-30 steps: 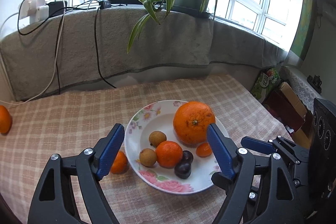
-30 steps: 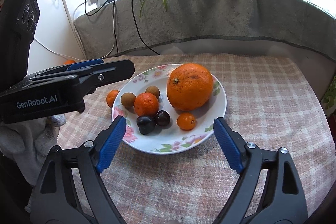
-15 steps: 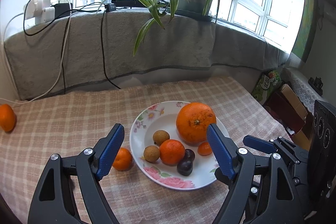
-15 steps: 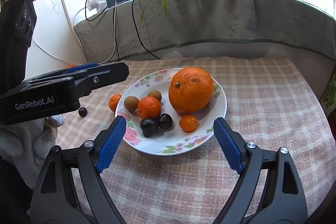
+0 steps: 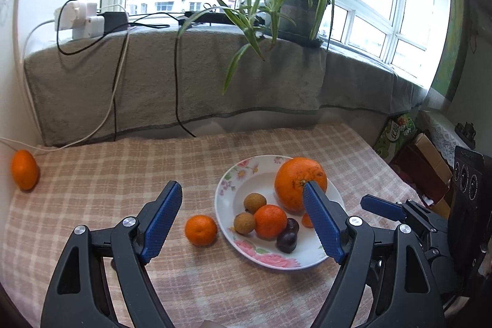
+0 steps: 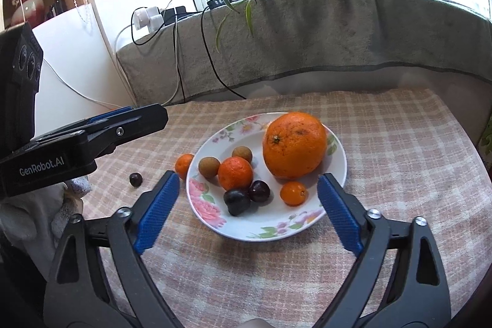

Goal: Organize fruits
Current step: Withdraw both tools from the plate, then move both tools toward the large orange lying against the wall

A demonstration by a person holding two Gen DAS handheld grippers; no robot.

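Note:
A floral white plate on the checked cloth holds a big orange, a small mandarin, two brown longans, two dark plums and a kumquat. Just left of the plate lies a loose mandarin. A dark plum sits further left on the cloth. Another orange rests far left by the wall. My left gripper hangs open and empty above the loose mandarin and plate. My right gripper is empty, its jaws opening before the plate.
A grey cloth-covered sill with cables, a power strip and a potted spider plant backs the table. Boxes stand off the right edge. A white gloved hand holds the left gripper's body.
The left gripper drew back and left, bringing the loose mandarin fully into view. The right gripper's jaws spread slightly wider. A dark plum on the cloth came into sight.

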